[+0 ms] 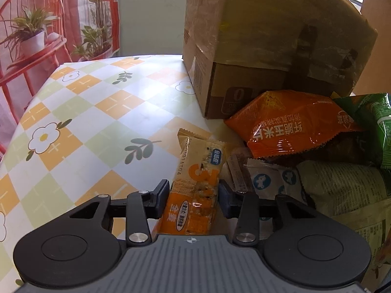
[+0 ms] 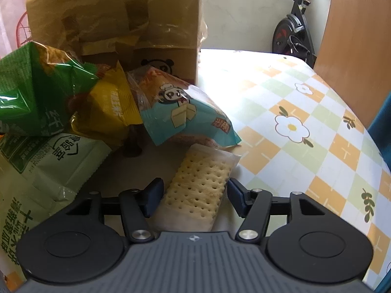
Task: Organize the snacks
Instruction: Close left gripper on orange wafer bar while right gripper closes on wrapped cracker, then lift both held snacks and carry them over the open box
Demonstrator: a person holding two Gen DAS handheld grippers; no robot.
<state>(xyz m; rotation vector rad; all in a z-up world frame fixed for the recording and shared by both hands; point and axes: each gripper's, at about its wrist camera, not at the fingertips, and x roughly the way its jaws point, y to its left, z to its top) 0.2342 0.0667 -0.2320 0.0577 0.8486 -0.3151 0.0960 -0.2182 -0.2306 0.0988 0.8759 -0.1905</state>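
Left hand-held gripper (image 1: 193, 196): clamped on an orange cereal bar (image 1: 195, 190) printed "全麦", its far end over the tabletop (image 1: 97, 112).
Right hand-held gripper (image 2: 195, 195): spread around a clear-wrapped cracker pack (image 2: 195, 193); contact unclear.
Orange bag (image 1: 293, 127): upside-down writing, "玉米" legible.
Cardboard box (image 1: 268, 48): top cut off.
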